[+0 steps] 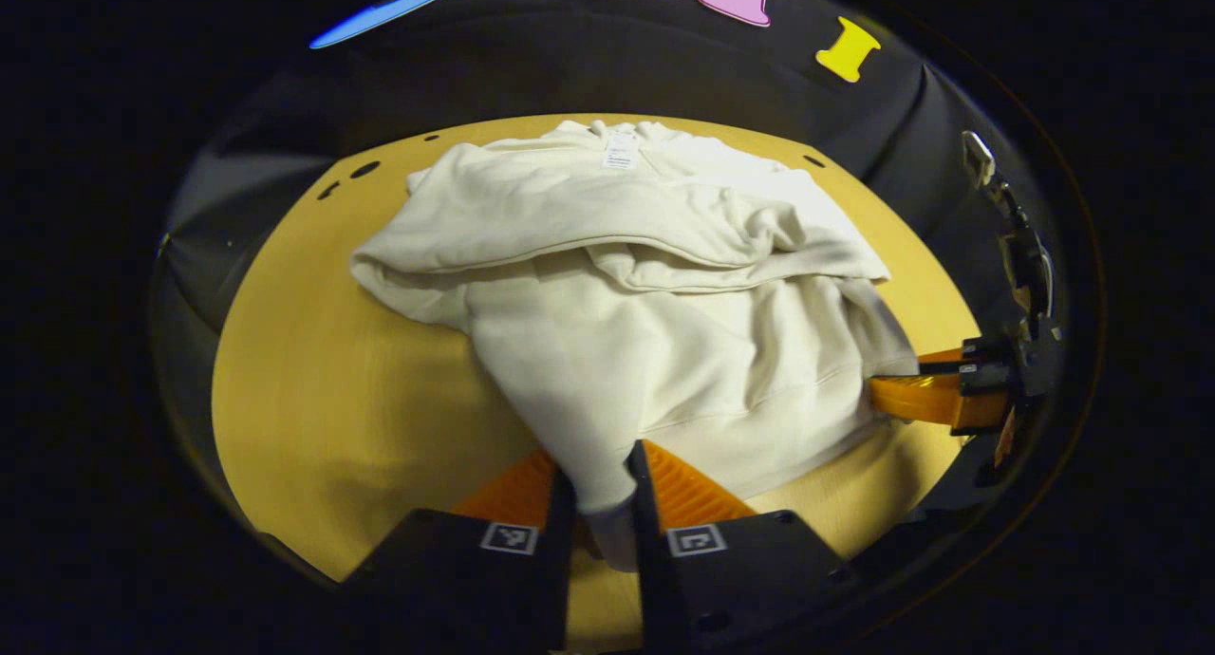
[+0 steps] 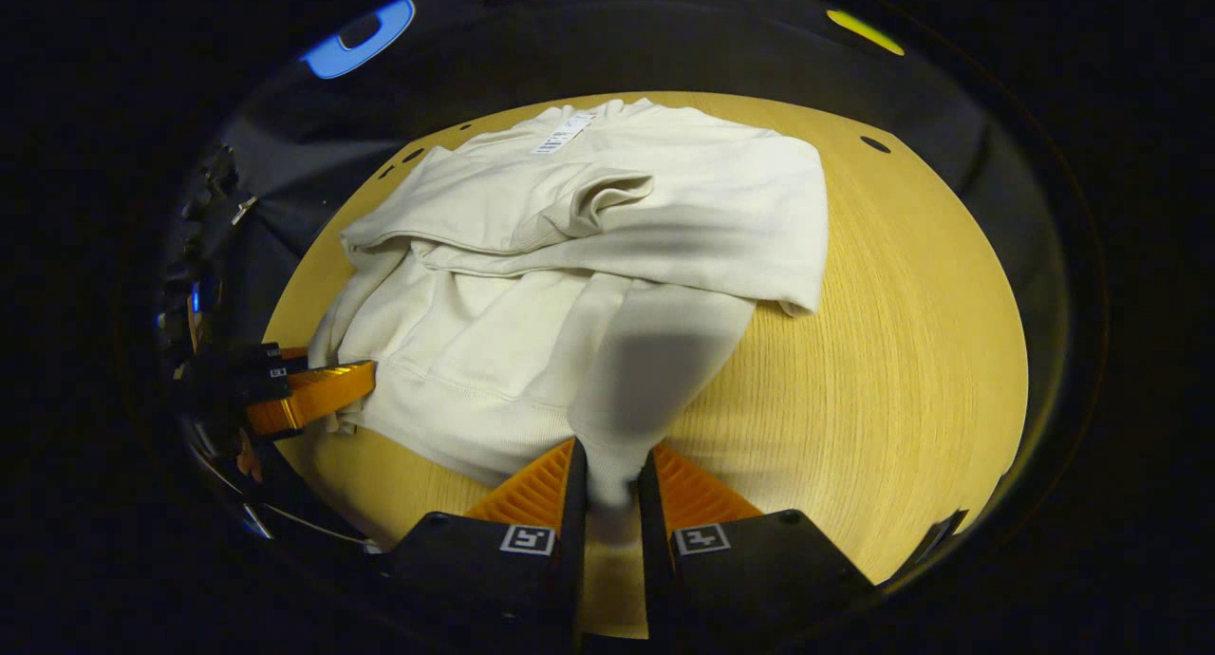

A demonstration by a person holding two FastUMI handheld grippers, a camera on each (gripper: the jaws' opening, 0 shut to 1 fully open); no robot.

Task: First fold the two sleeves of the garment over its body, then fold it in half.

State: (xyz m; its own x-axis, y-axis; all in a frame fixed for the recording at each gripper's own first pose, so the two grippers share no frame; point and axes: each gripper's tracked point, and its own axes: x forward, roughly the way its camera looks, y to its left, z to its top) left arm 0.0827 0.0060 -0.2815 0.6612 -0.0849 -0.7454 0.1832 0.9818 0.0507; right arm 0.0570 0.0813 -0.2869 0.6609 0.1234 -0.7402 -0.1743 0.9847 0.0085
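Both sleeves already lie folded across the chest of the cream sweatshirt [image 1: 655, 294], which rests on the round wooden table [image 1: 323, 399] with its collar and label toward the far wall, so the step in hand looks like the fold in half. The left gripper [image 1: 600, 503] is clenched on a bunch of cloth at the near hem corner, the fabric pinched between both orange fingers and rising into them. The right gripper [image 2: 612, 498] is likewise clamped on the opposite hem corner, cloth running up between its fingers. Each tool also appears off to the side in the other's view, at the hem's edge, confirming that the two grips sit well apart along the bottom edge. Holding the two corners this way keeps the hem stretched and level, which should let the lower half travel toward the collar without the sleeves slipping off the body.
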